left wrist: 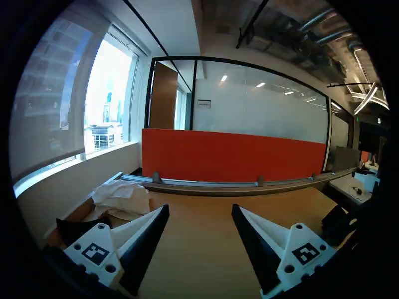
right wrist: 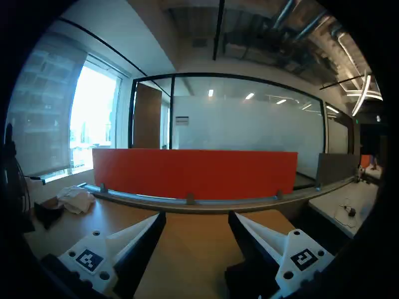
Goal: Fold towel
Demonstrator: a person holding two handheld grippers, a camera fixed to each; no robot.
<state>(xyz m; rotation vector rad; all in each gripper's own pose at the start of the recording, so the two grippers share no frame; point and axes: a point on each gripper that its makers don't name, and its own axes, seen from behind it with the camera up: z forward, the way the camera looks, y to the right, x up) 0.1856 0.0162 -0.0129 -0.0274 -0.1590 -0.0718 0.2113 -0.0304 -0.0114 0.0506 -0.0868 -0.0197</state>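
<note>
White towel (left wrist: 122,198), crumpled, sits partly hidden; left gripper (left wrist: 200,207) and right gripper (right wrist: 197,214) jaws apart.

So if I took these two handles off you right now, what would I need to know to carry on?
Left gripper: open, holding nothing, over the wooden desk.
Right gripper: open, also holding nothing.
Towel: a crumpled white heap at the desk's far left by the window, apart from both grippers.
Done: no fold shows; the towel is not yet touched.
Left: reach it, spread it flat, then fold it.
</note>
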